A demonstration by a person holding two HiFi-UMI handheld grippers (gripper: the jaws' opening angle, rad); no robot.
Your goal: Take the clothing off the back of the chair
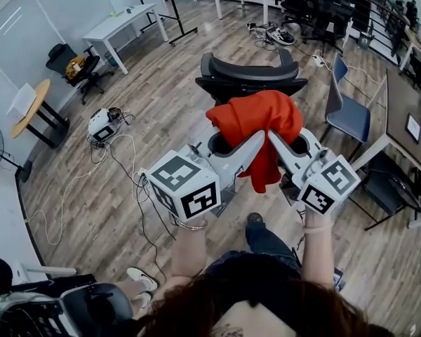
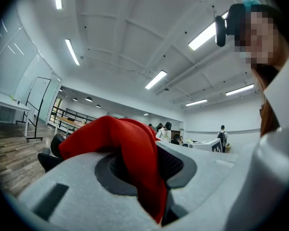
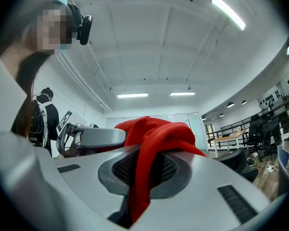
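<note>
The left gripper had its jaws drawn nearly together, clamped on a fold of the red fabric garment. The right gripper was clamped on the same garment, its jaws narrower. The garment was bunched over both sets of tips and hung between them, on the near side of the black mesh office chair. Contact with the chair back could not be determined. The wood-plank floor carried a white table and loose cables.
</note>
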